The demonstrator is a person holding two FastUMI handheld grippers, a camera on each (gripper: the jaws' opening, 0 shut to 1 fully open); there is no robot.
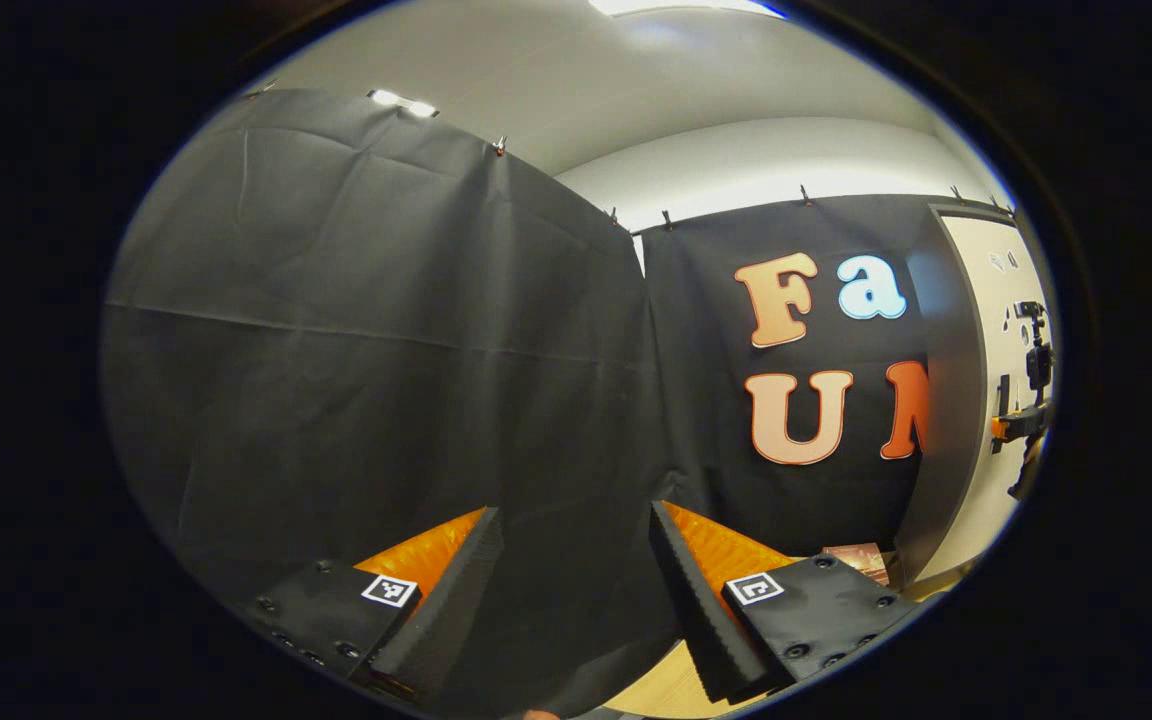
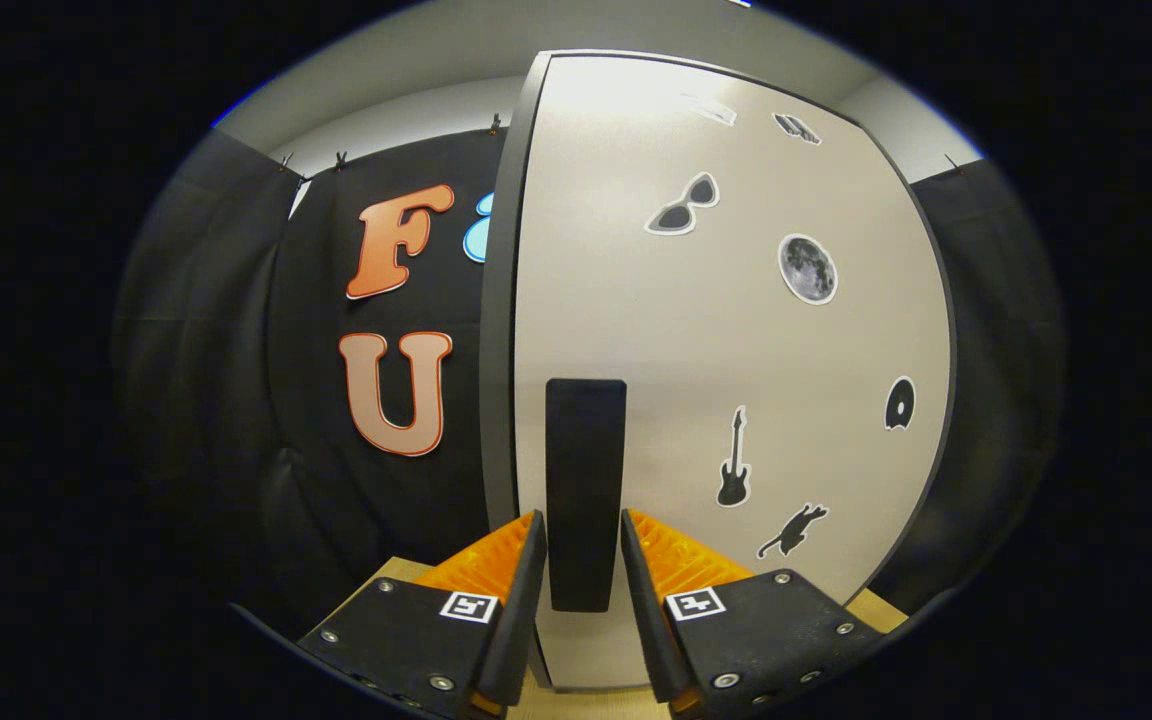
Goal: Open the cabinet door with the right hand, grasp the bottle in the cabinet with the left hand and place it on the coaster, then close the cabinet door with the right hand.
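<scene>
In the left gripper view, the left gripper [image 1: 576, 590] is raised off the wooden table [image 1: 671, 690], its jaws spread wide with nothing between them but the black cloth wall [image 1: 366, 350] behind. To its right stands the cabinet [image 1: 946, 440], its pale door [image 1: 996, 330] seen edge-on, and in front of that door the right gripper [image 1: 1021, 420] shows small and far off; its opening cannot be read from here.

In the right gripper view, the right gripper [image 2: 581, 560] faces the cabinet door [image 2: 736, 350], which bears several stickers. Its fingers [image 2: 521, 590] straddle the dark upright handle [image 2: 586, 490], one on each side, close around it; whether they press on the handle cannot be told.
</scene>
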